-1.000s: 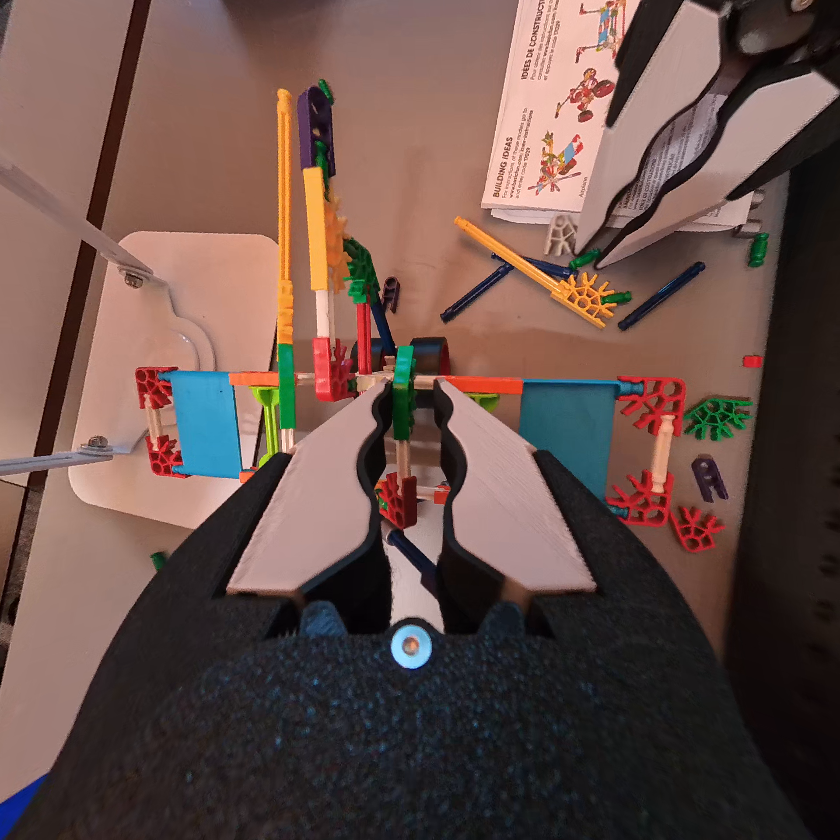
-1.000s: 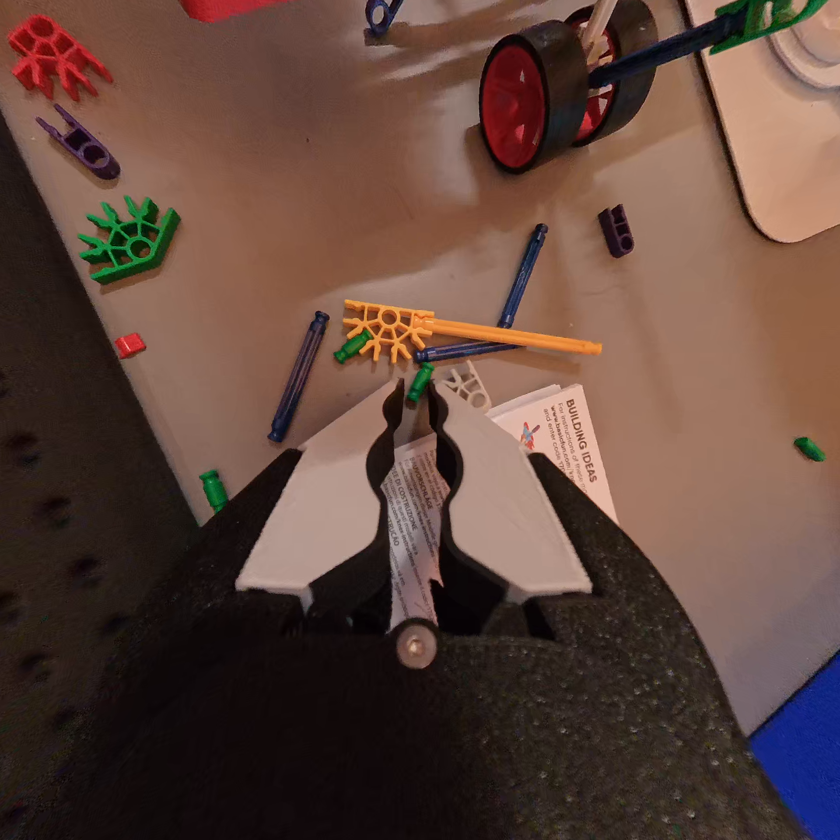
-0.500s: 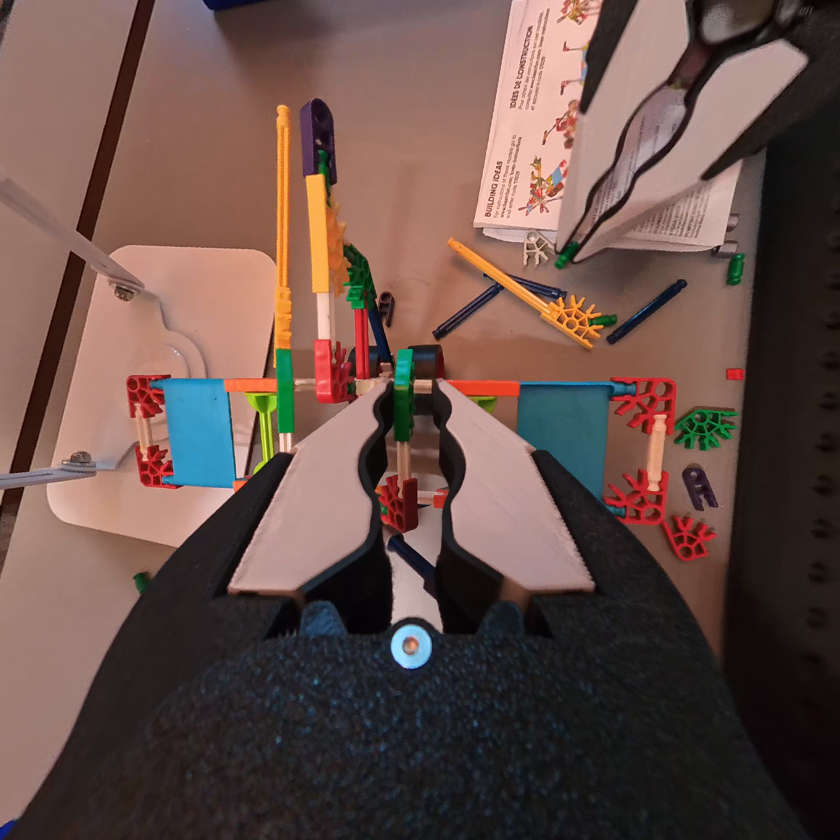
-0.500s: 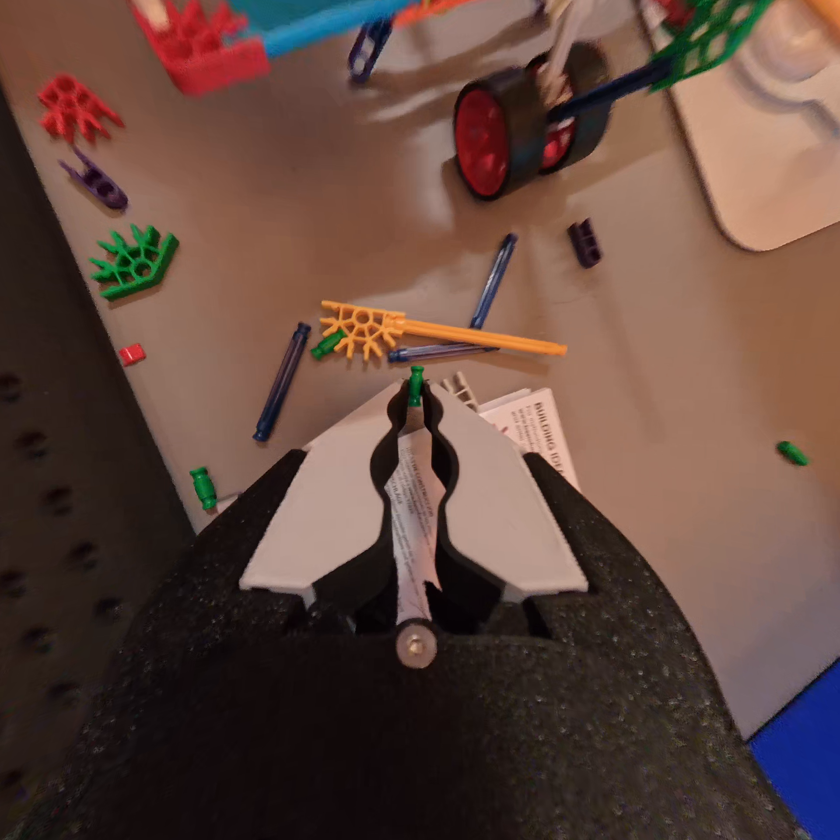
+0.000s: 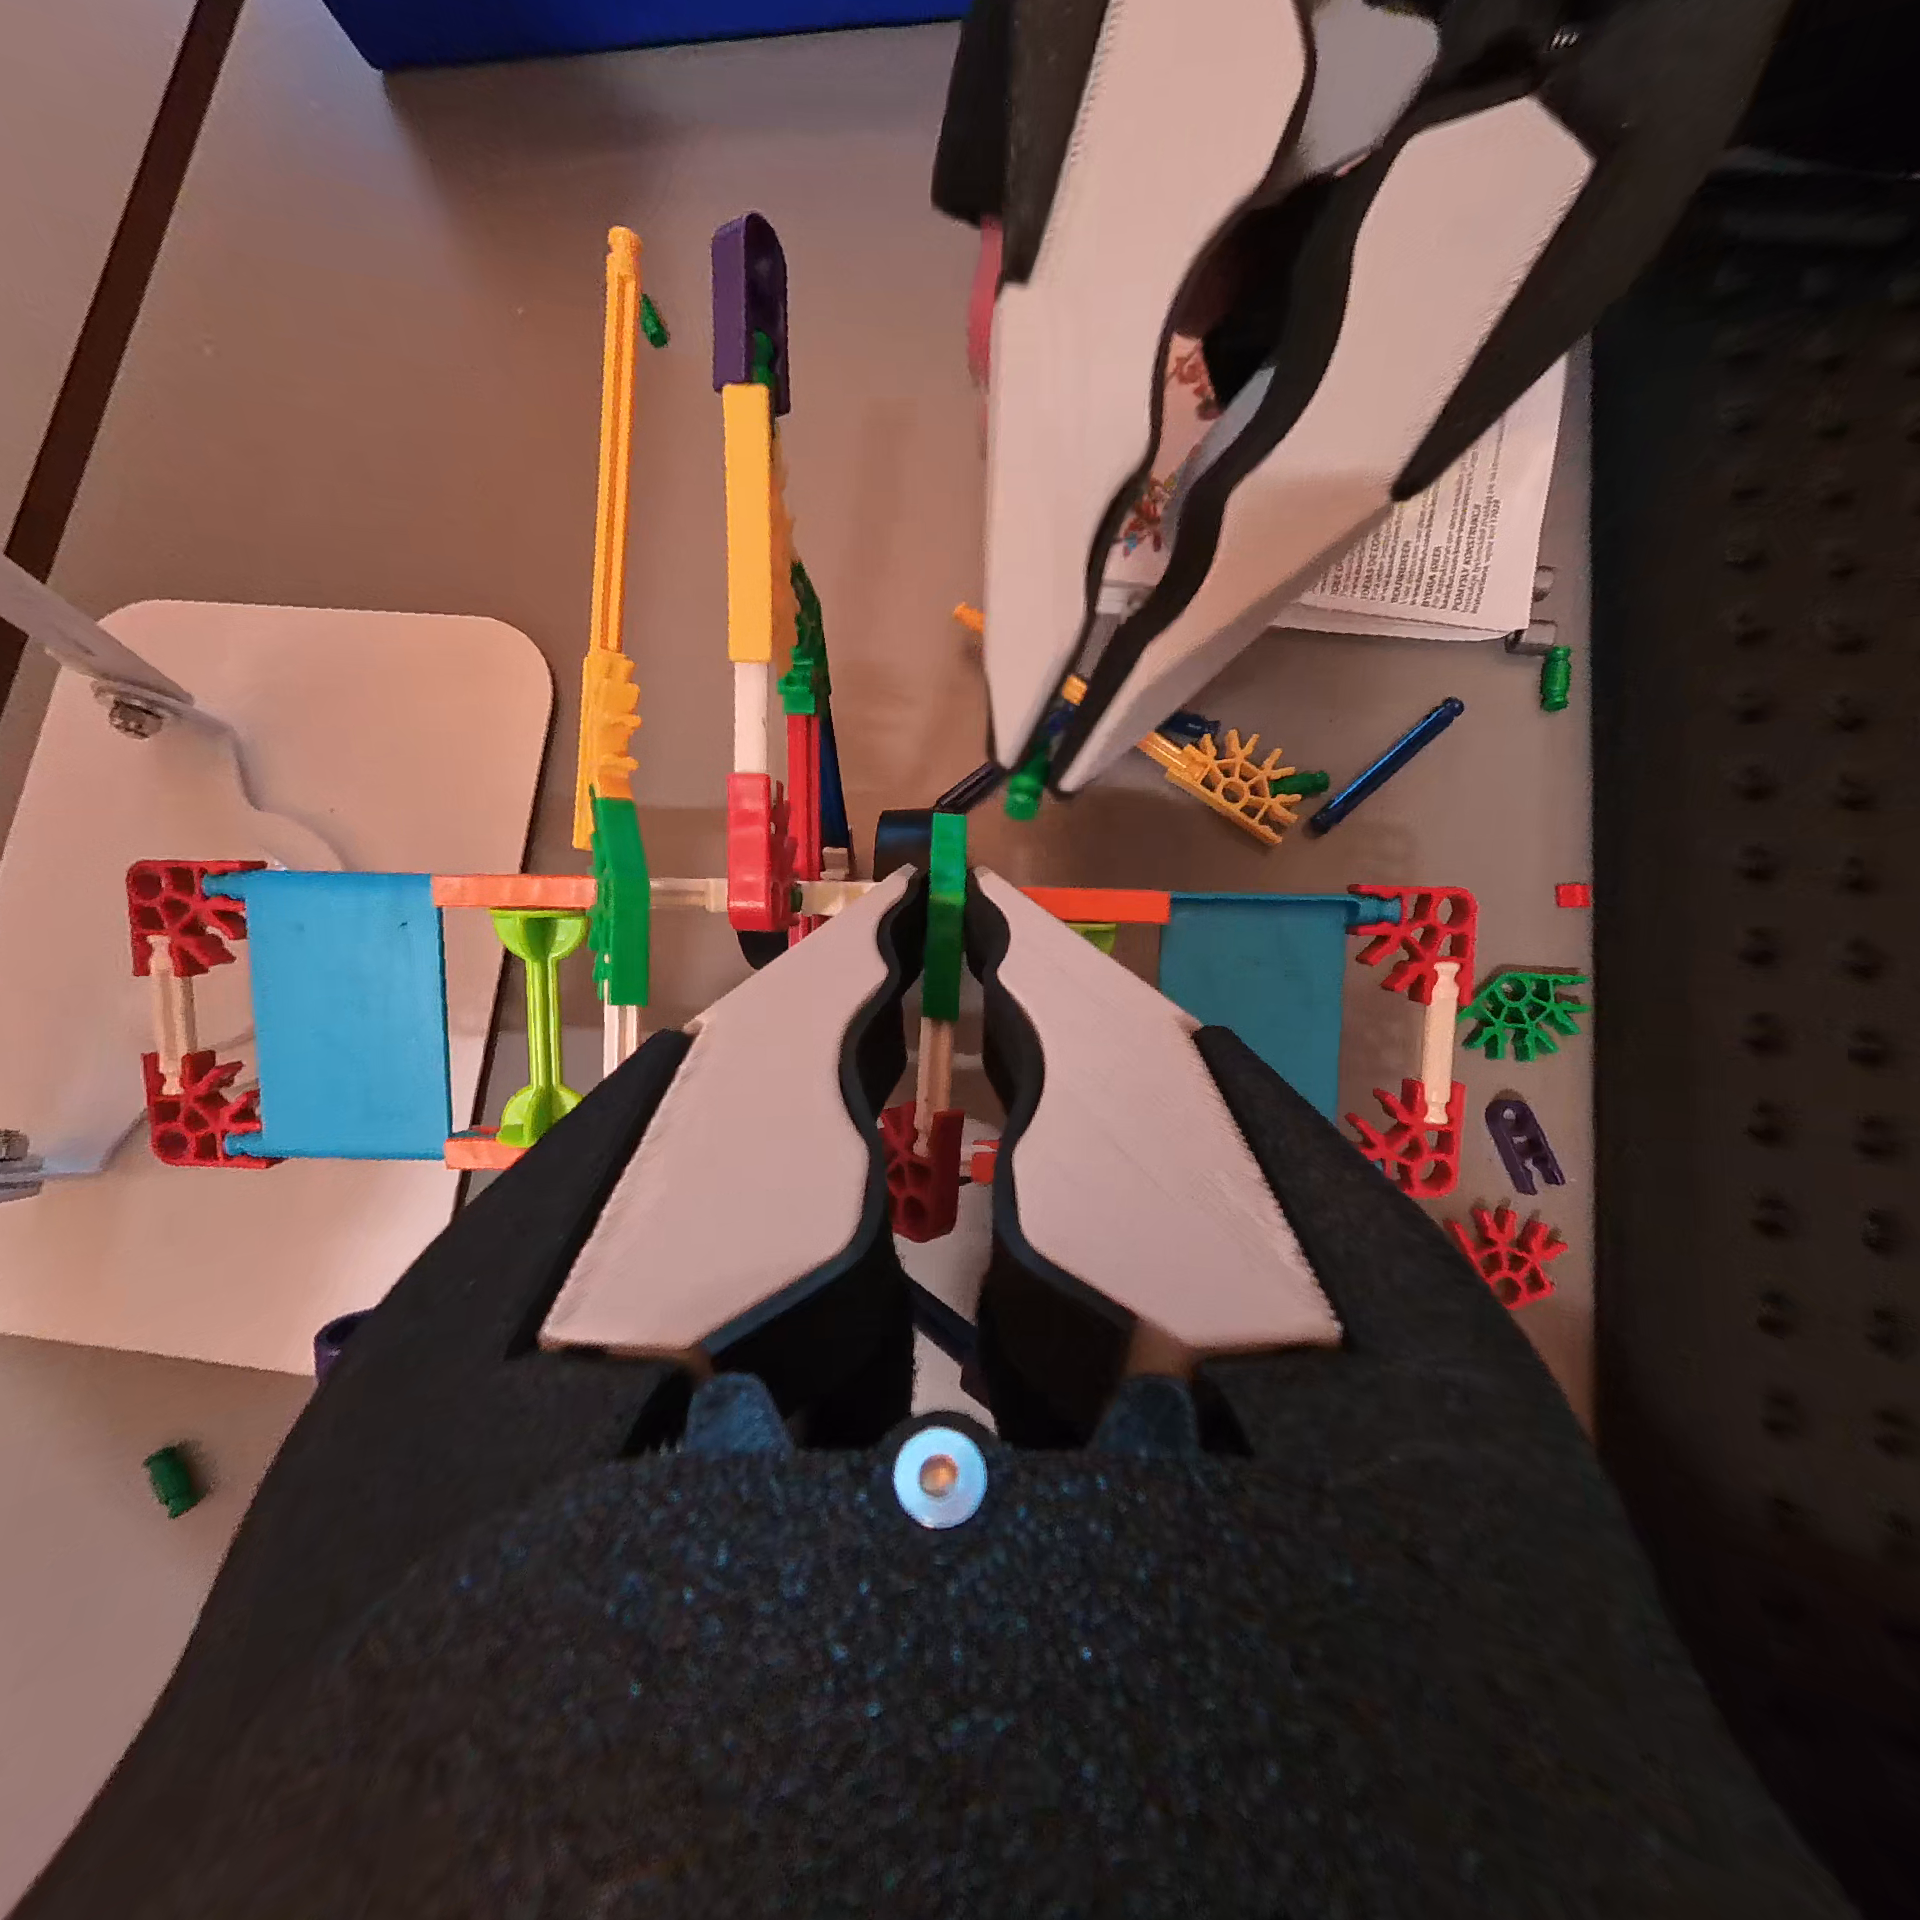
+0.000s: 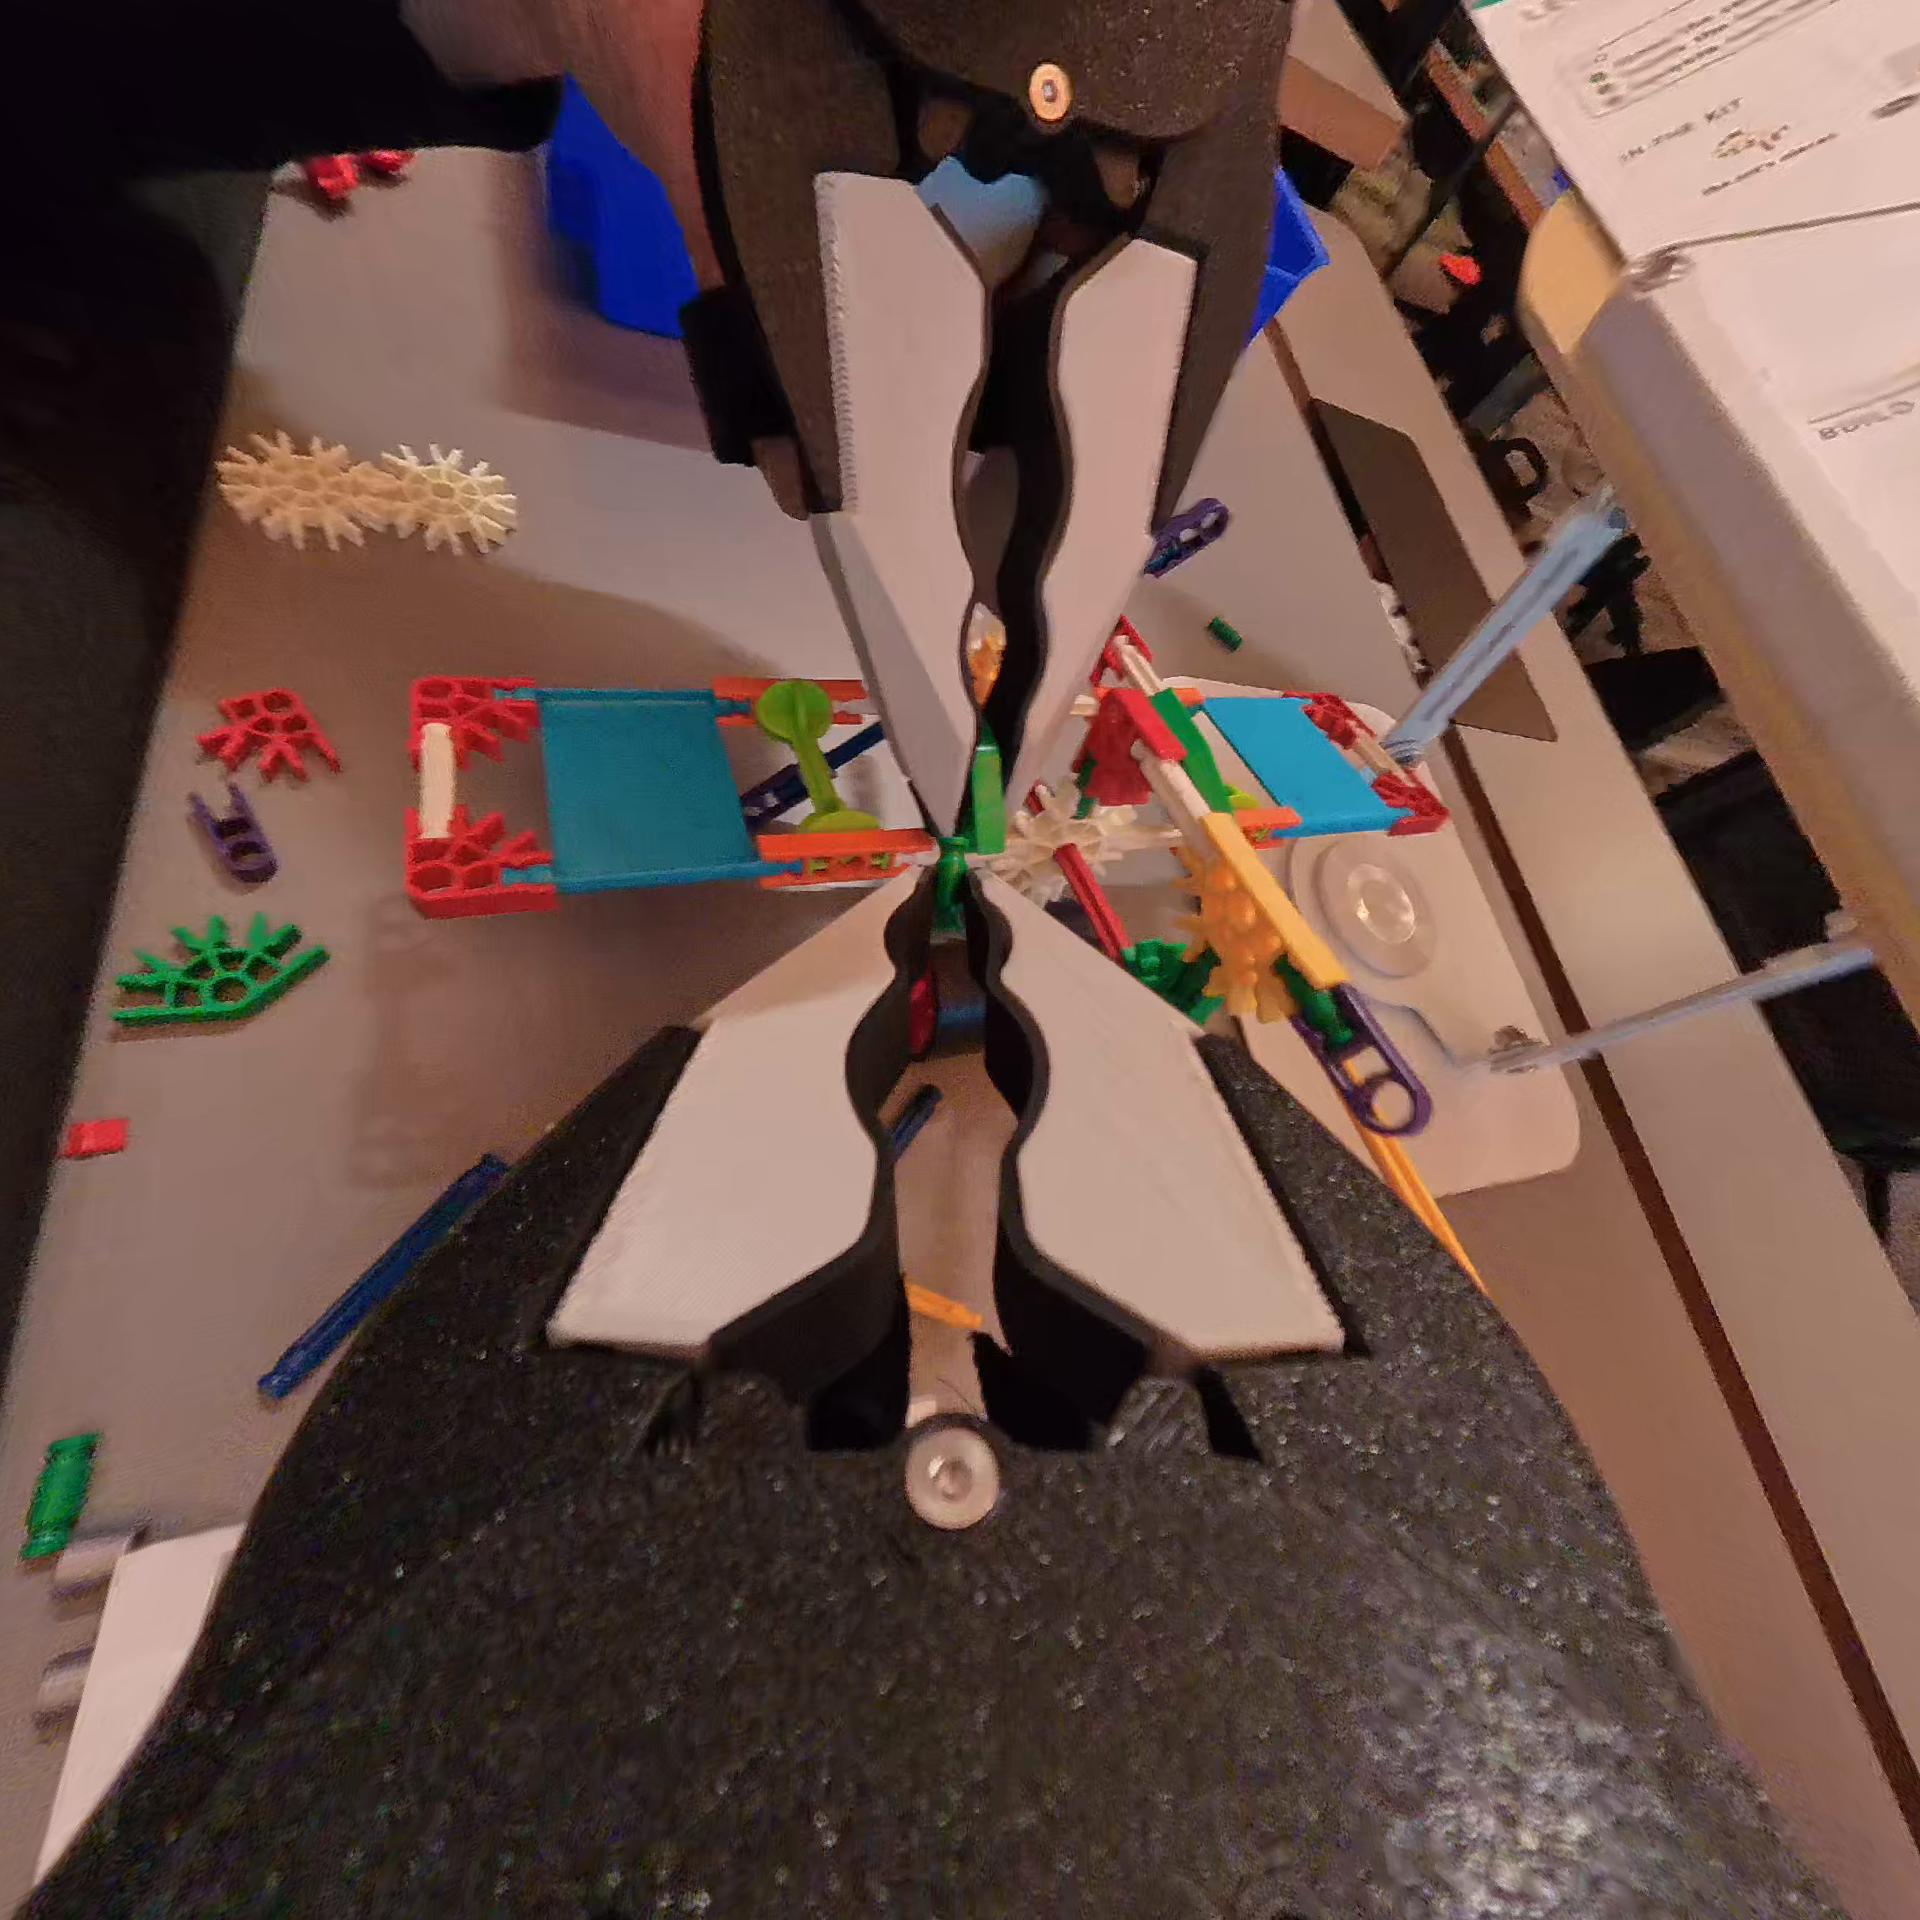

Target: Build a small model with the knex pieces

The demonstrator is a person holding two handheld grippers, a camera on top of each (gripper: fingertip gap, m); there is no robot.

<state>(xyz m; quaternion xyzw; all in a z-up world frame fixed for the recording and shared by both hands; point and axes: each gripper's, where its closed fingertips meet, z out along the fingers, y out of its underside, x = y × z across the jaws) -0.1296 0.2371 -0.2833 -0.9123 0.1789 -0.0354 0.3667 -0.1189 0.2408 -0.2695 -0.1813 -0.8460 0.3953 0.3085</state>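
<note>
**Two tools tip to tip over the green connector**

My left tool (image 5: 943,883) is pinching the green connector (image 5: 943,935) that stands at the middle of the model (image 5: 343,1013), on its cross axle. The model sits on the counter (image 5: 416,416), partly over a white plate (image 5: 312,727).

My right tool (image 5: 1029,774) is pressed together on a short green rod (image 5: 1023,795), which pokes out past its tips.

The relation that matters here is rod to connector. In the left wrist view the rod hangs just beyond the connector's far end and a little to its right, near it but apart. The right wrist view puts the two tools almost tip to tip, with the rod's long axis running along the right tool's fingers and pointing at the connector. The right tool is the nearer to the rod, the left to the connector.

What I count in the left wrist view:
- two blue panels, one at each end of the model
- four red corner connectors, two at each end
- one lime spool (image 5: 540,1013)
- three short green rods lying loose
- one loose blue rod (image 5: 1387,769)
- one yellow star connector (image 5: 1236,790) on a yellow rod
- one green fan connector (image 5: 1522,1013)
- one purple clip (image 5: 1522,1143)
- one loose red connector (image 5: 1507,1252)
- one booklet (image 5: 1434,561)

The right wrist view adds two white star connectors (image 6: 364,494), side by side and touching.
</note>
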